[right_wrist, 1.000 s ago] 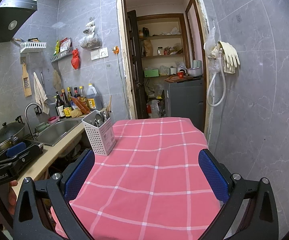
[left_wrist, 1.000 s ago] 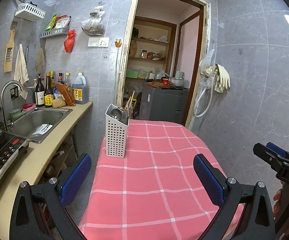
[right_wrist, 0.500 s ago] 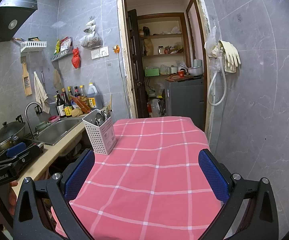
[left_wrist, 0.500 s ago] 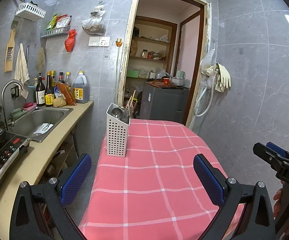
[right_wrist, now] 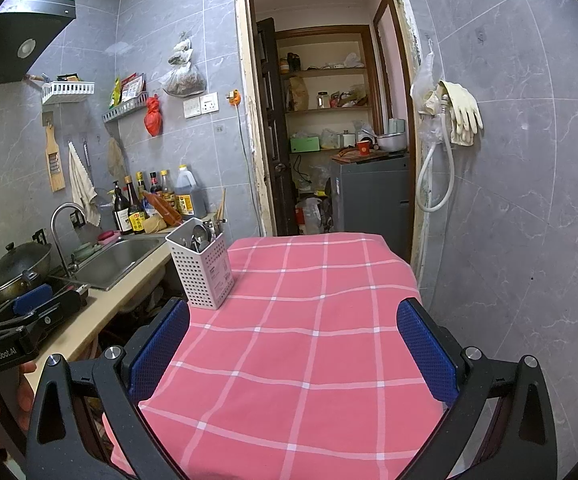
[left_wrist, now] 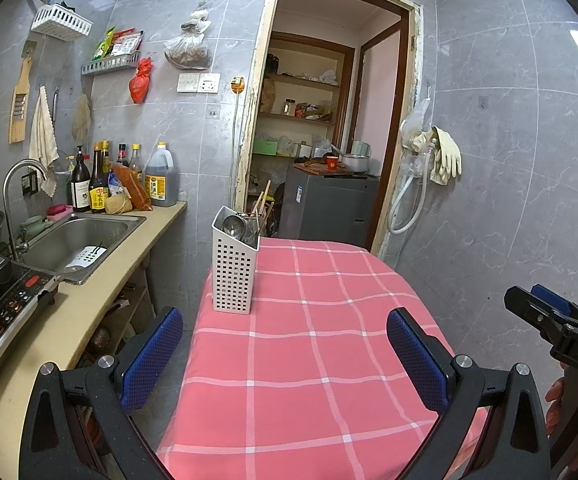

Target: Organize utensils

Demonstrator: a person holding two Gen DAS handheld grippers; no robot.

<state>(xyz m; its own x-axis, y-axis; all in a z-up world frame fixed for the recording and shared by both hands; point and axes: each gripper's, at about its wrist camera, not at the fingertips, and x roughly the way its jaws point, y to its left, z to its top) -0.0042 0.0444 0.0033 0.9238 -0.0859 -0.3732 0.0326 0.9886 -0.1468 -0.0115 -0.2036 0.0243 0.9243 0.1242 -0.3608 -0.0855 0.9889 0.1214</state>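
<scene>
A white perforated utensil holder (left_wrist: 234, 268) stands at the far left edge of the table with the pink checked cloth (left_wrist: 321, 344). It holds metal spoons (left_wrist: 233, 226) and wooden chopsticks (left_wrist: 263, 204). It also shows in the right wrist view (right_wrist: 203, 266). My left gripper (left_wrist: 285, 356) is open and empty, held above the near part of the table. My right gripper (right_wrist: 293, 344) is open and empty too, to the right of the left one. No utensils lie on the cloth.
A counter (left_wrist: 89, 312) with a sink (left_wrist: 75, 242), an induction cooker (left_wrist: 1, 312) and sauce bottles (left_wrist: 97, 188) runs along the left. A wok (right_wrist: 19, 270) sits by the tap. A doorway (left_wrist: 321, 140) is behind the table, a tiled wall (left_wrist: 521, 200) on the right.
Both views have shifted slightly; the holder sits a little further right and higher in the left wrist view. Both grippers stay open and empty.
</scene>
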